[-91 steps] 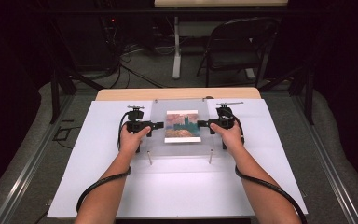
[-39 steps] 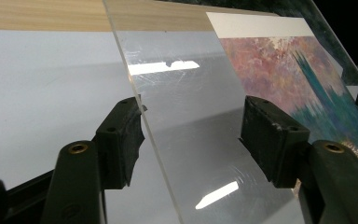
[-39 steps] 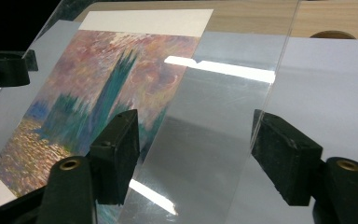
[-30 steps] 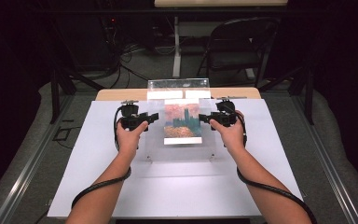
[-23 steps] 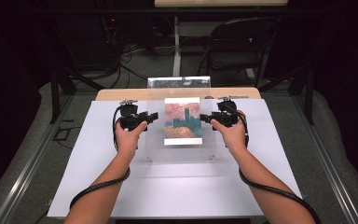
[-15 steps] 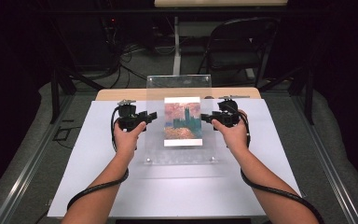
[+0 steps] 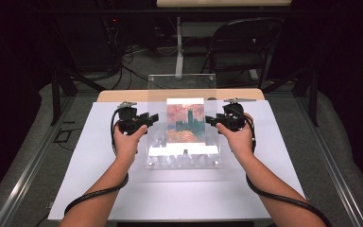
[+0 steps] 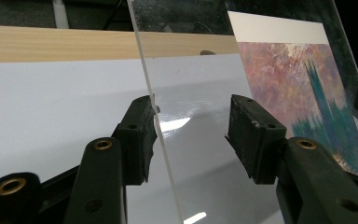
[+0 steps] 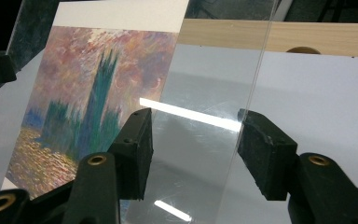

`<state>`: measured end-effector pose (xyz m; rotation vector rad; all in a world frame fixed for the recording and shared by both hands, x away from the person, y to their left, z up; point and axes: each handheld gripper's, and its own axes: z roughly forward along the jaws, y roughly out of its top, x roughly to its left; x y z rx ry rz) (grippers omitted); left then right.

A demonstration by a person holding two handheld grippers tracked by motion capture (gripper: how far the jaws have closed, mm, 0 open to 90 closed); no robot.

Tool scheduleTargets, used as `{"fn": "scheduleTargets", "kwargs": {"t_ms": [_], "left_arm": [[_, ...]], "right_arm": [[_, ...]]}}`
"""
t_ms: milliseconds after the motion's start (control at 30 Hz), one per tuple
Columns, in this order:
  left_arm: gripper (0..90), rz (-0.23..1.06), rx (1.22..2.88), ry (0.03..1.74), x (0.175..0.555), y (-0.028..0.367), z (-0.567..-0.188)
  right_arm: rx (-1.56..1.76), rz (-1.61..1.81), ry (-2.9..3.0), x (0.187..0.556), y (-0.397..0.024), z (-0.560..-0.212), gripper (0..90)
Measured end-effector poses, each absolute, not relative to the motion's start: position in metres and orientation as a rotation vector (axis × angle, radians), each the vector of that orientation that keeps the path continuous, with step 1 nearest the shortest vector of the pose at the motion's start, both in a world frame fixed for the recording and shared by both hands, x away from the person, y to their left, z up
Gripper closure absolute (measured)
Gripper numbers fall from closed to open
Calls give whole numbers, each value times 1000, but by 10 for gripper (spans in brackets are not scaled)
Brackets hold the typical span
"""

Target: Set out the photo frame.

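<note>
A clear acrylic sheet [image 7: 182,85] with a painted print [image 7: 185,120] on it stands tilted up from the table, over a flat clear base [image 7: 184,161]. My left gripper [image 7: 152,118] straddles the sheet's left edge and my right gripper [image 7: 210,120] its right edge. In the left gripper view the sheet [image 8: 186,93] rests against one pad while the other stands off; the left gripper [image 8: 191,116] is open. The right gripper [image 9: 196,126] also has the sheet [image 9: 205,79] between its parted pads, beside the print [image 9: 98,70]. Both pairs of jaws have just been closing around the sheet.
A white board [image 7: 99,179] covers the wooden table [image 7: 123,96], whose far edge shows behind the sheet. A folding chair [image 7: 238,47] and cables stand on the floor beyond. The base has small clear standoffs along its front.
The sheet with the print has swung up from lying flat to nearly upright. Both hands have moved slightly up and away with it.
</note>
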<state>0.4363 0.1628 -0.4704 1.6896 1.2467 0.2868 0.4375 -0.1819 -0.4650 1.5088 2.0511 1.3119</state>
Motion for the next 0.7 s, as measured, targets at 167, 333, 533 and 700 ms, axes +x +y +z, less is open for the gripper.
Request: {"fn": "scheduleTargets", "kwargs": {"t_ms": [167,333,533,700], "left_arm": [[531,297,1680,1239,430,163,-466],[551,306,1678,1229,423,165,-462],[578,314,1677,1210,413,167,-457],[607,315,1685,1182,405,171,-453]], "right_arm": [[1490,1302,2055,431,-182,-461,470],[1467,1298,2060,425,-183,-456,490],[1456,1309,2052,415,-184,-451,522],[1431,1321,2064,407,-189,-447,560]]}}
